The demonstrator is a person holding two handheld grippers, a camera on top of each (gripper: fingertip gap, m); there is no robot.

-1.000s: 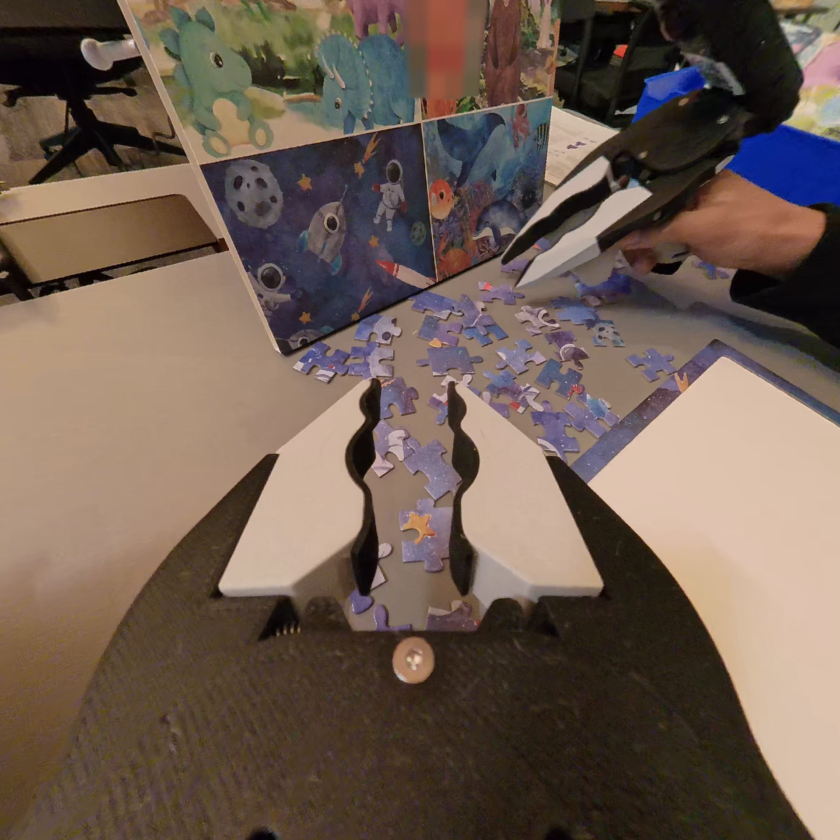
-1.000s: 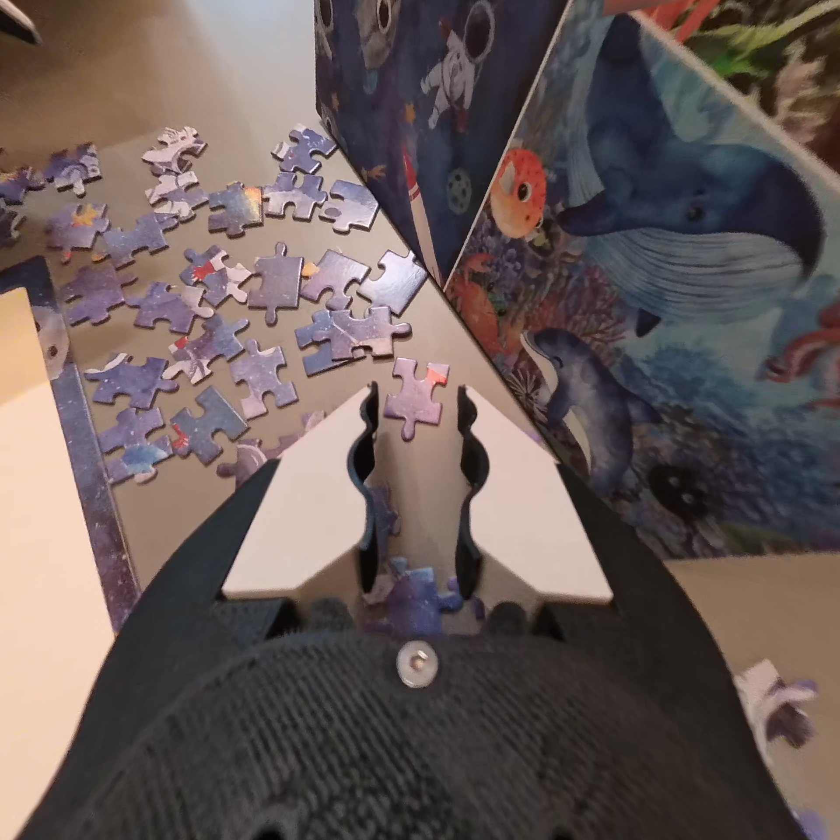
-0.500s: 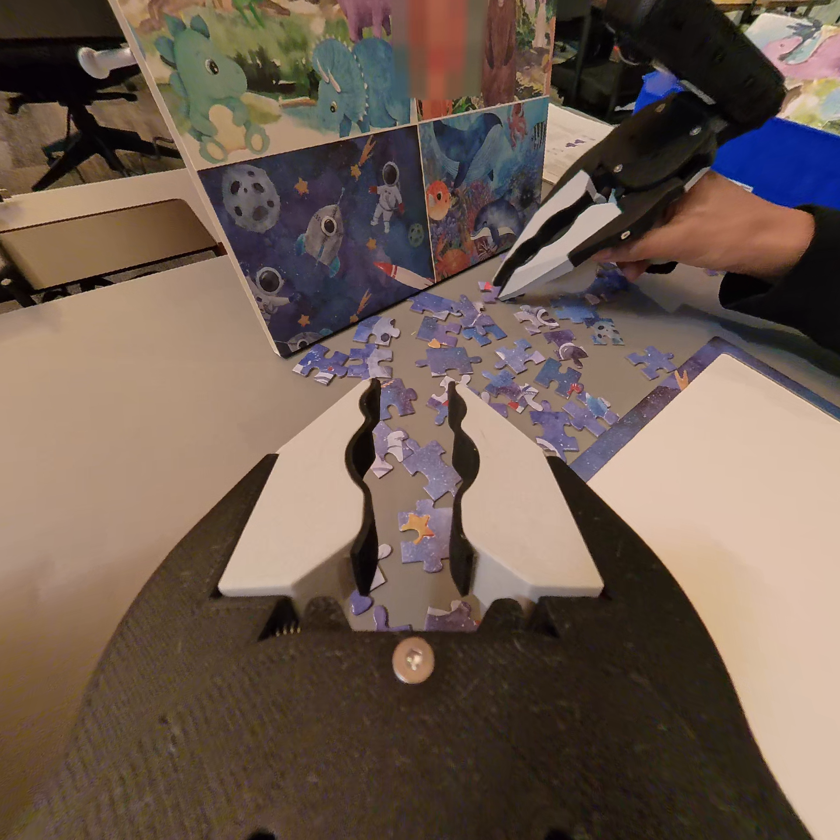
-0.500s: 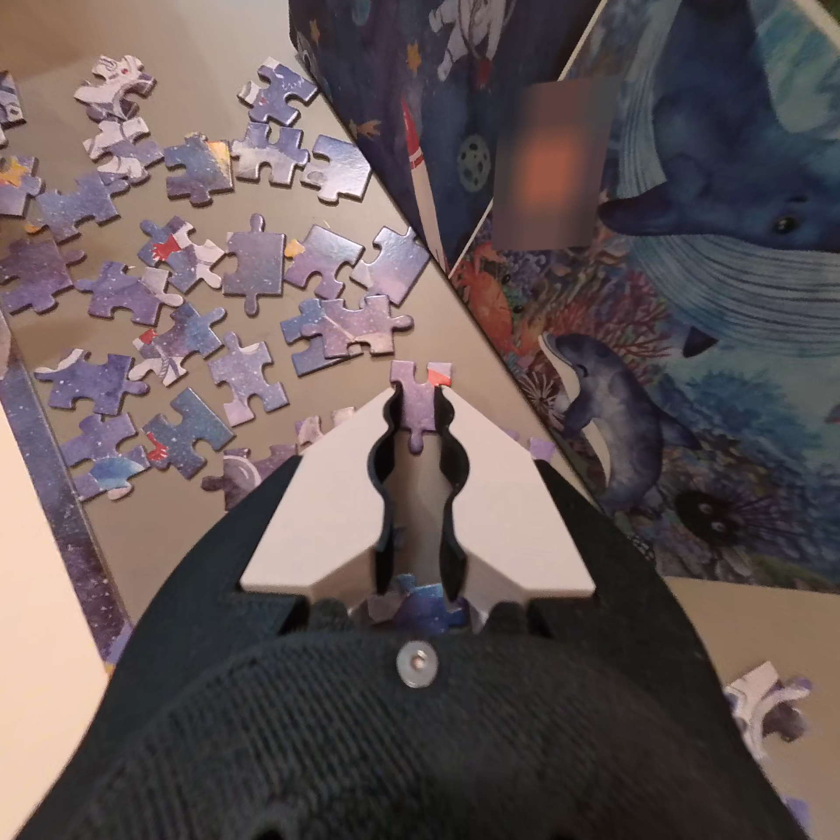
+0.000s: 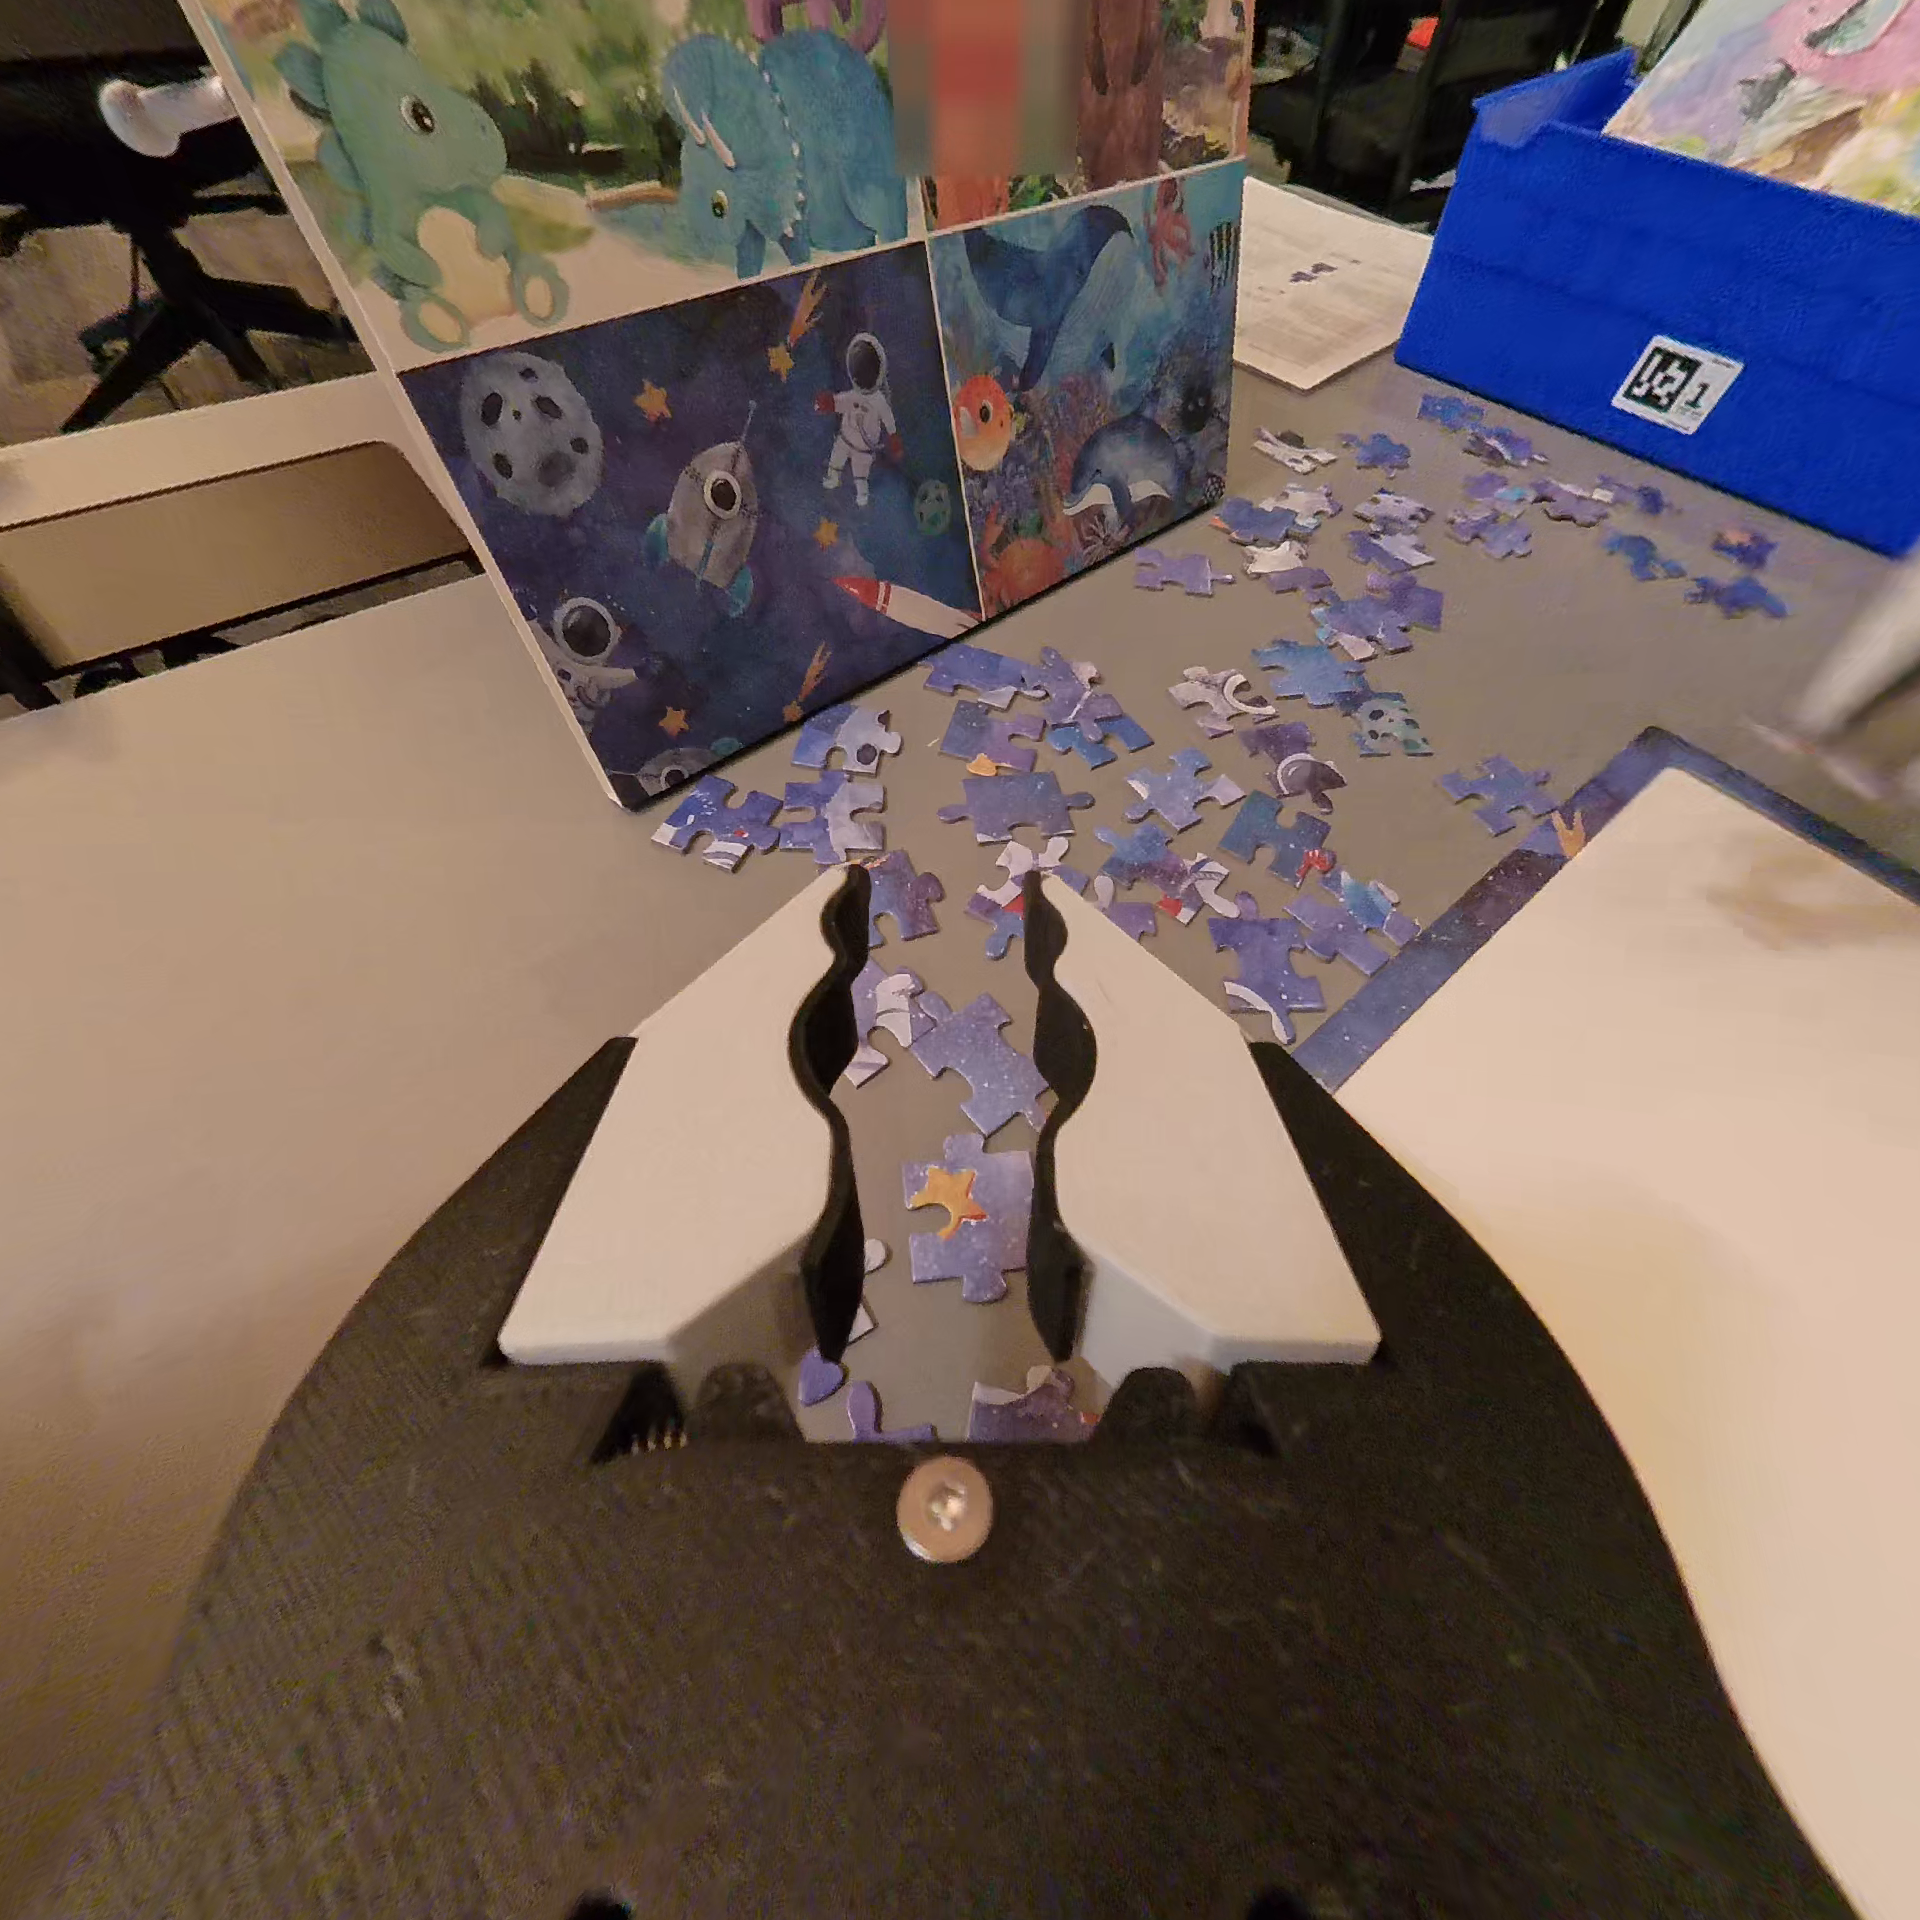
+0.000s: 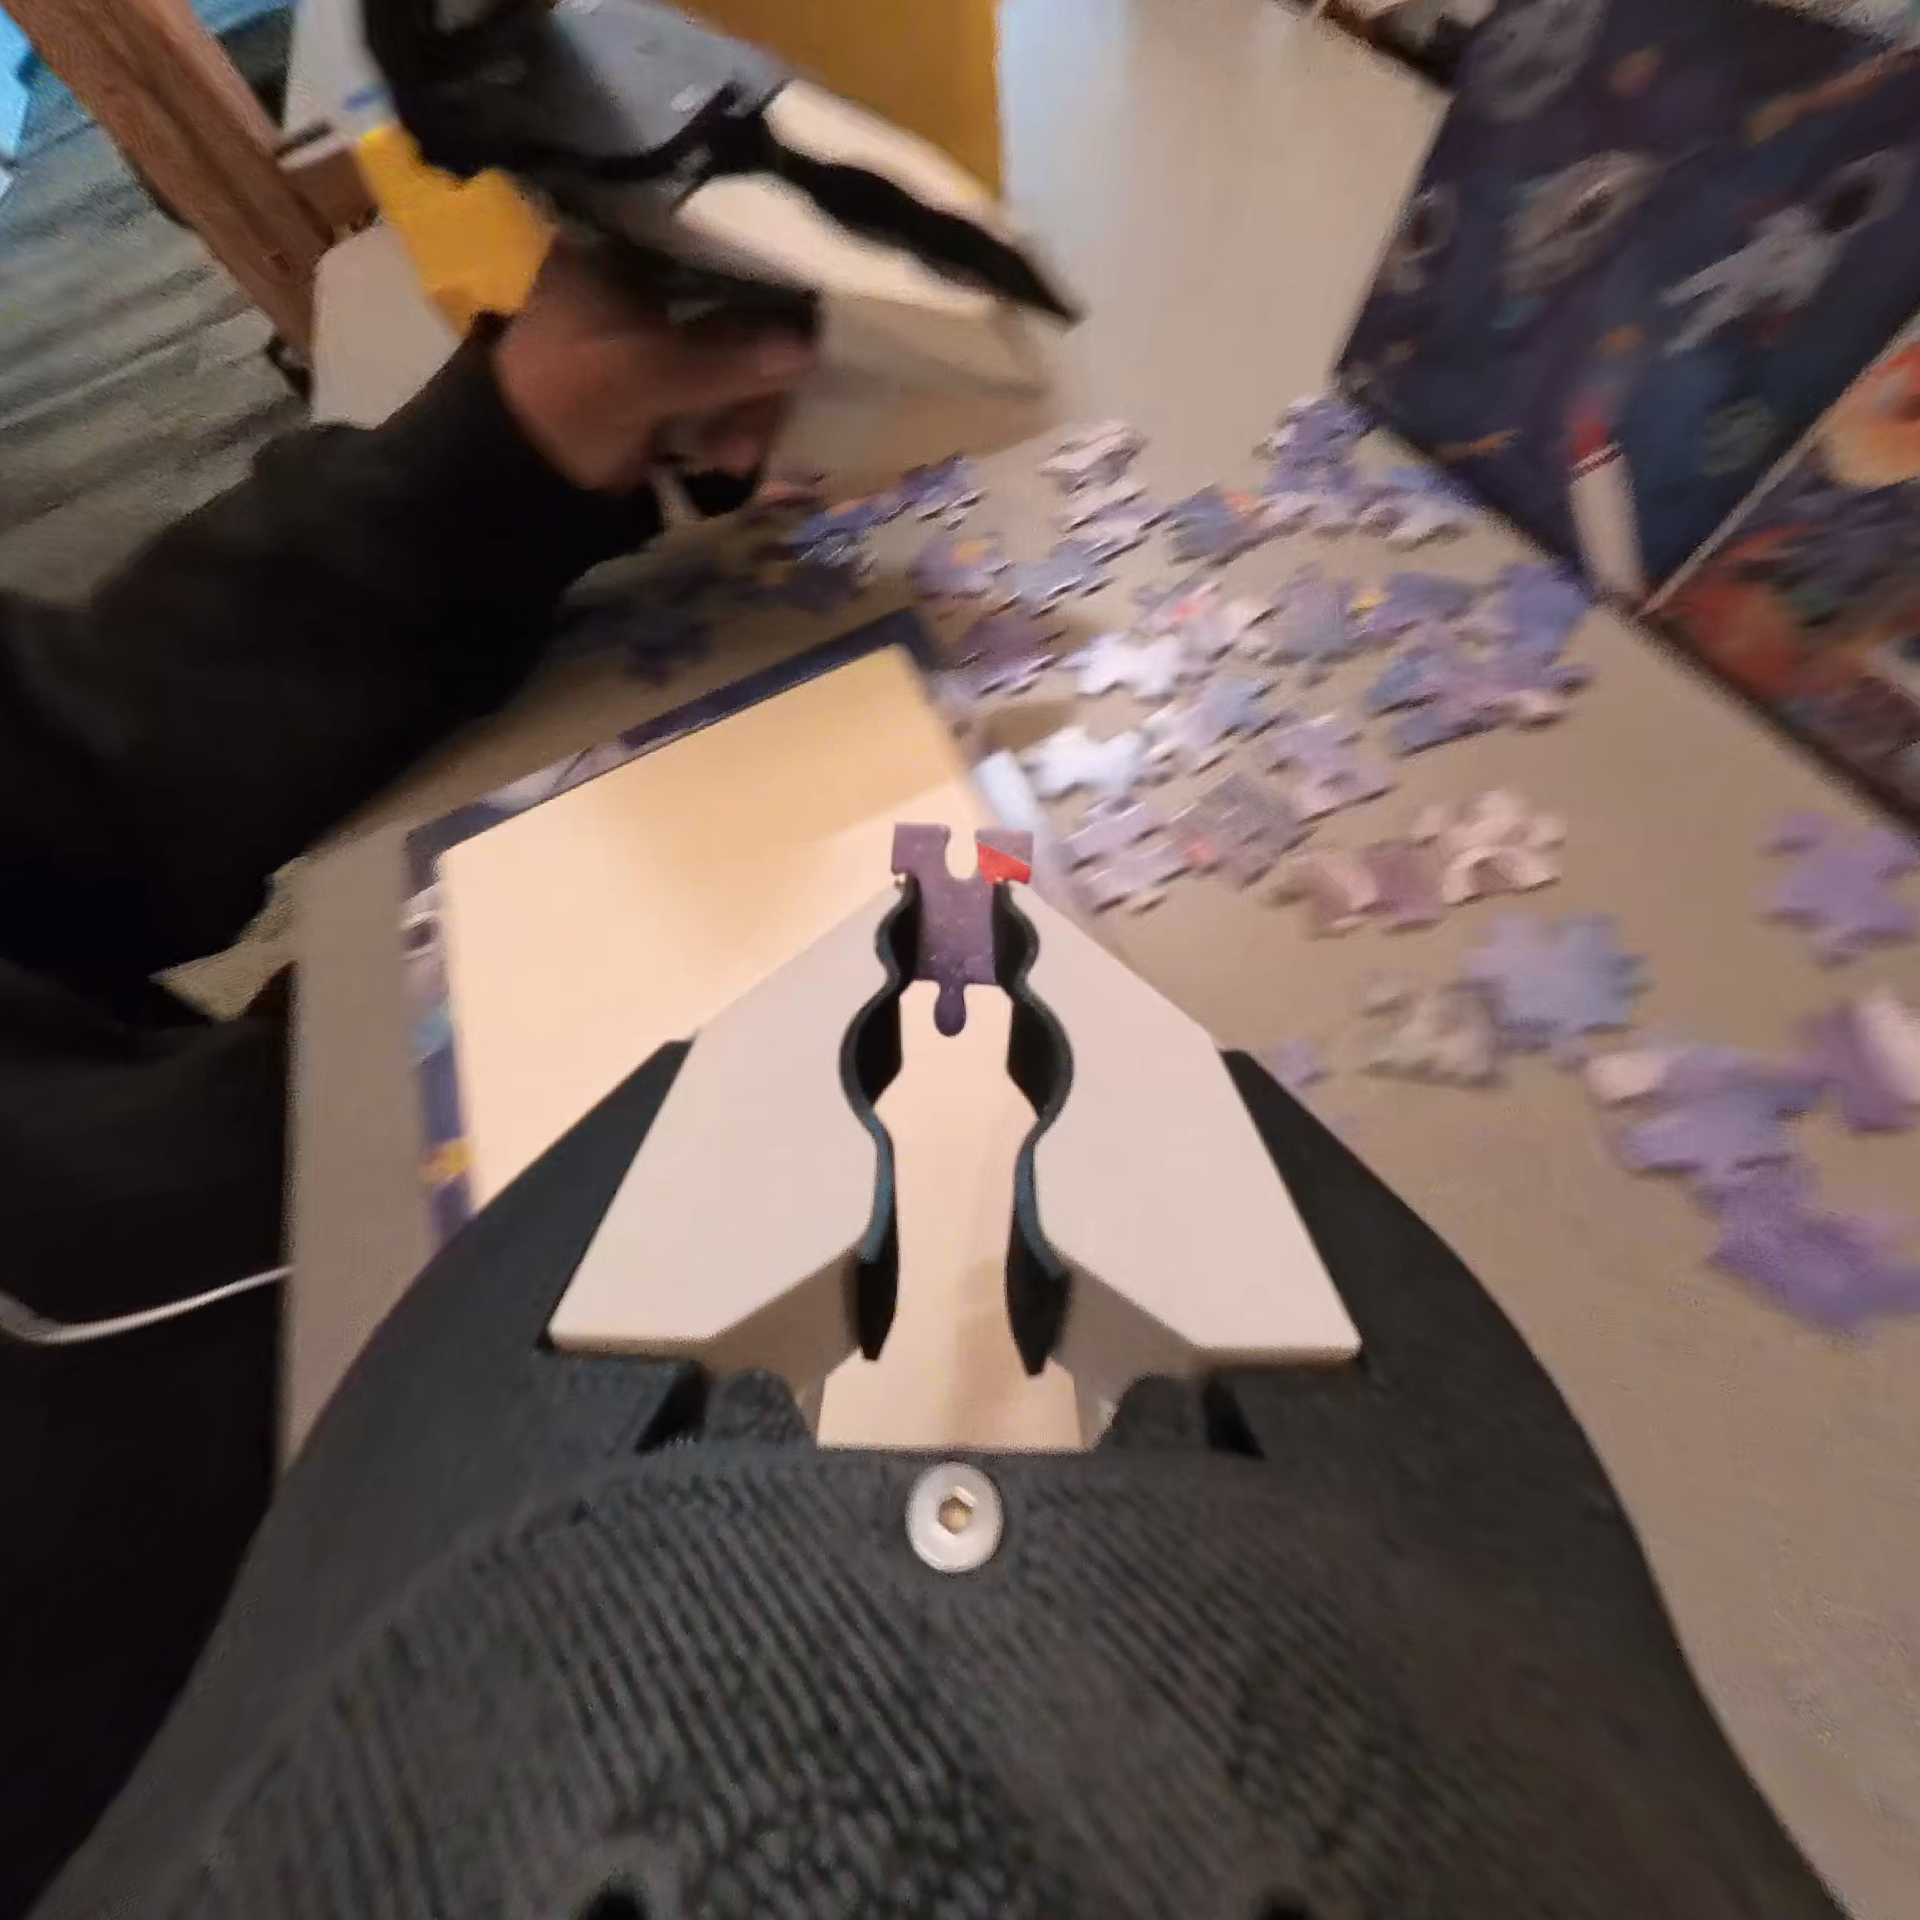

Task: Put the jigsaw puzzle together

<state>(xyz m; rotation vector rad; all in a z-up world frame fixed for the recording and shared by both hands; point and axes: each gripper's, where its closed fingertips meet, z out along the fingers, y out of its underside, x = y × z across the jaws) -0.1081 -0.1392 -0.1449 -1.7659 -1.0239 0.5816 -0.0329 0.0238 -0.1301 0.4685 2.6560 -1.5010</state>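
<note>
Right gripper (image 6: 951, 883) – purple puzzle piece (image 6: 954, 914) pinched at tips, carried toward tray (image 6: 665, 883) | left gripper (image 5: 943, 894) – parted, empty, held over loose pieces (image 5: 1174, 790).

this looks like an office or lab workroom set up for recordings, not a home. a wide grey table (image 5: 260, 935) fills the near ground, and behind it stands a black swivel chair (image 5: 156, 239) on a carpeted floor. a blue plastic bin (image 5: 1662, 281) with a square printed marker tag (image 5: 1675, 384) sits at the table's far right, beside a printed sheet of paper (image 5: 1314, 301). more tables and dark chair legs show in the dim background.
</note>
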